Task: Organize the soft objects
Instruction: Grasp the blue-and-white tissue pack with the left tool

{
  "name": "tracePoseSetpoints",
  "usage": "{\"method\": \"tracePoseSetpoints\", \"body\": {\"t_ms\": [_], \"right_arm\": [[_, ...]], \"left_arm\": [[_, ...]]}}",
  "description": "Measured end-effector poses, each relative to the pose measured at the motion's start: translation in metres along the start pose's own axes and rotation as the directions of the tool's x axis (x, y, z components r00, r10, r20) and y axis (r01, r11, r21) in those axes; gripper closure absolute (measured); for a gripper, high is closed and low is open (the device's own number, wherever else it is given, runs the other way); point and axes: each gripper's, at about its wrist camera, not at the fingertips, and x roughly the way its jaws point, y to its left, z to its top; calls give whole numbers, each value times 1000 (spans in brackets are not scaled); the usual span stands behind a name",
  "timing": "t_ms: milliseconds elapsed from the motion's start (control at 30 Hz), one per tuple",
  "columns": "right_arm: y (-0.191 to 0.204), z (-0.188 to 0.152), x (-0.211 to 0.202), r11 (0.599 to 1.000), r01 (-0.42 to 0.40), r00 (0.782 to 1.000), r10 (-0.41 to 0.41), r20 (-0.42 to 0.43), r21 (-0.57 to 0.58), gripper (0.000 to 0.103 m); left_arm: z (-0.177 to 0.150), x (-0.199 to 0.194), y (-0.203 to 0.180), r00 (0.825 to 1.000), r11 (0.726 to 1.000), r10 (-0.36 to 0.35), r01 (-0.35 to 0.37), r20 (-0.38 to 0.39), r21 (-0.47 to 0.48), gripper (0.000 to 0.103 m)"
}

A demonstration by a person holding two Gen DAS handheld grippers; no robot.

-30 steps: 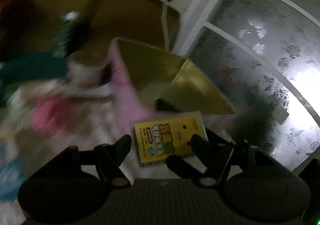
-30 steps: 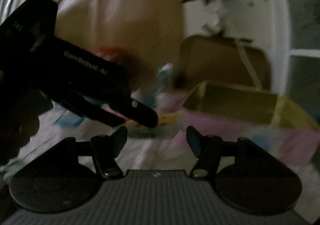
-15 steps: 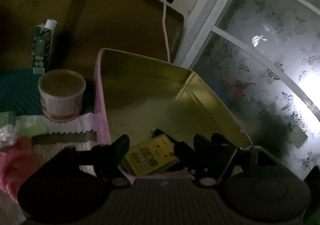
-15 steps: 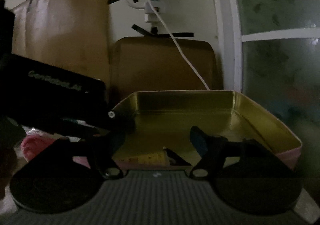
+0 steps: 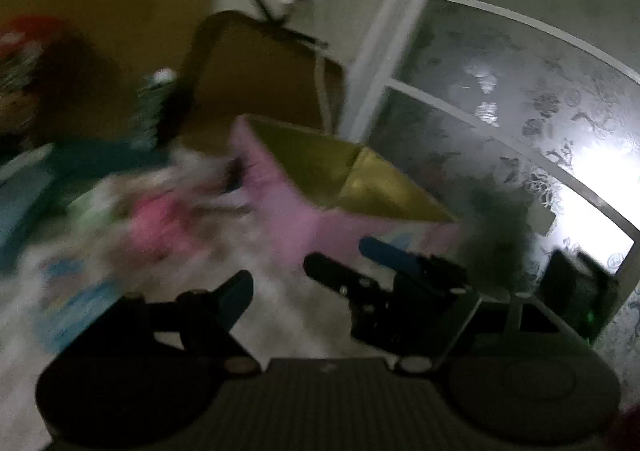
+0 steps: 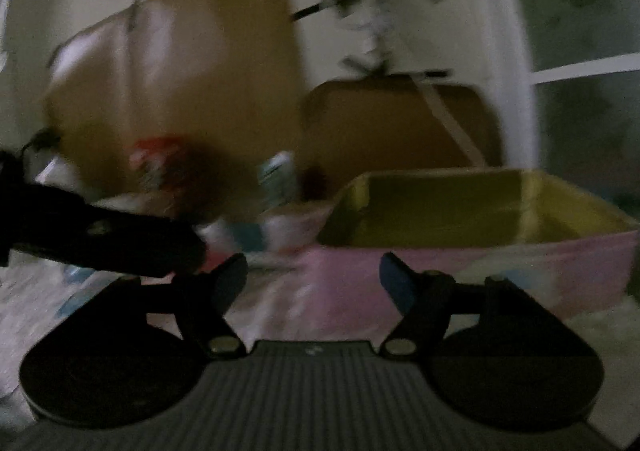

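the pink box [image 6: 460,275] with a gold lining sits ahead of me on the pale cloth [image 5: 280,315], its long side running left to right across my right wrist view, open top facing up. blurred soft items [image 5: 156,219] lie just left of it. my right gripper [image 6: 312,271] and left gripper [image 5: 280,283] both gape wide, holding nothing.

Pale cloth surface [image 6: 280,307], pink box [image 6: 500,271], blurred clutter [image 5: 152,219]
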Motion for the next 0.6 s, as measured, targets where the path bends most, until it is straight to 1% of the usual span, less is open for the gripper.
{"method": "tracePoseSetpoints", "body": {"t_ms": [67, 100, 167, 233, 300, 333, 433, 467, 600], "right_arm": [[16, -3, 5, 998, -62, 997, 61, -48, -25, 30], [25, -4, 9, 993, -110, 991, 106, -82, -34, 30], [45, -5, 16, 978, -204, 971, 197, -132, -41, 30], [63, -4, 20, 961, -269, 953, 256, -159, -62, 29], [84, -3, 27, 943, -323, 933, 302, -195, -85, 21], [93, -3, 32, 935, -343, 924, 318, -215, -91, 16], [122, -3, 44, 915, -387, 900, 349, -260, -112, 13], [132, -4, 47, 910, -396, 895, 351, -276, -127, 10], [153, -8, 71, 908, -383, 888, 312, -338, -168, 8]], "left_arm": [[-11, -24, 20, 999, 998, 35, -34, 12, -60, 23], [-15, -35, 30, 998, 994, 55, -53, 20, -93, 23], [-23, -60, 52, 995, 982, 90, -80, 52, -168, 23], [-30, -80, 70, 987, 967, 135, -114, 81, -230, 23], [-34, -94, 86, 979, 950, 181, -148, 97, -276, 22], [-37, -100, 94, 975, 941, 197, -159, 102, -298, 22], [-43, -111, 111, 970, 924, 220, -171, 108, -343, 22], [-44, -113, 116, 969, 918, 225, -175, 106, -356, 22], [-47, -114, 125, 969, 909, 226, -172, 100, -380, 22]]}}
